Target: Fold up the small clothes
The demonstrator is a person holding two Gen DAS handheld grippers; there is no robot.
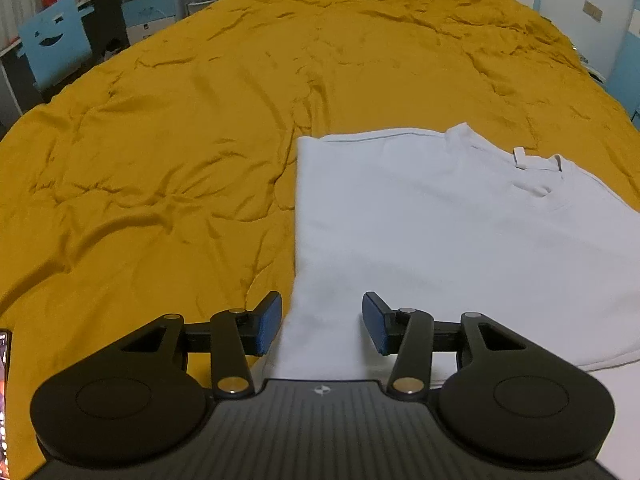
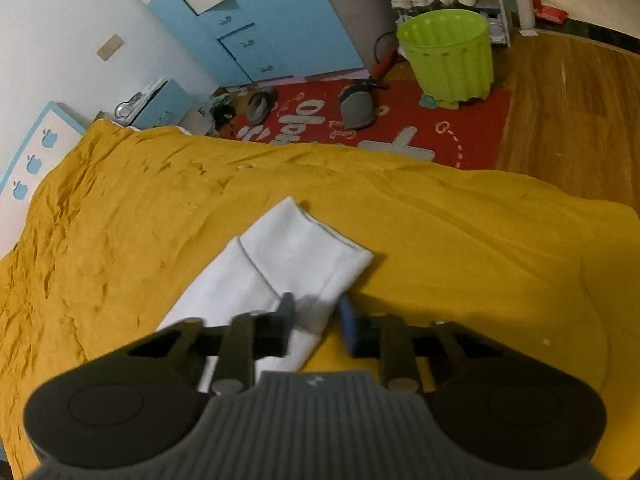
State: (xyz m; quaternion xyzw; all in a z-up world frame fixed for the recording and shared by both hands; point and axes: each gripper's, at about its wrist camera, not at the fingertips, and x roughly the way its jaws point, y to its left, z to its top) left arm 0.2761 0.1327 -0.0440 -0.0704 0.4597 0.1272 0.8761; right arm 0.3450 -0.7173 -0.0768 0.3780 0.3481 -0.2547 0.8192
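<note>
A white T-shirt (image 1: 440, 232) lies flat on the mustard-yellow bedspread (image 1: 160, 152), collar toward the far right and its left side folded to a straight edge. My left gripper (image 1: 323, 322) hovers over the shirt's near left edge, open, with the cloth lying under the gap and neither blue pad touching it. In the right wrist view the shirt's sleeve (image 2: 296, 252) sticks out across the bedspread (image 2: 460, 240). My right gripper (image 2: 317, 312) is blurred and low over the sleeve's near corner, its jaws a little apart with the white cloth between them.
Past the bed's edge lie a red rug (image 2: 400, 120) with slippers, a green bin (image 2: 448, 56) and blue cabinets (image 2: 272, 20). A blue chair (image 1: 54, 46) and desk stand beyond the bed's far left. A phone (image 1: 3, 400) lies at the left edge.
</note>
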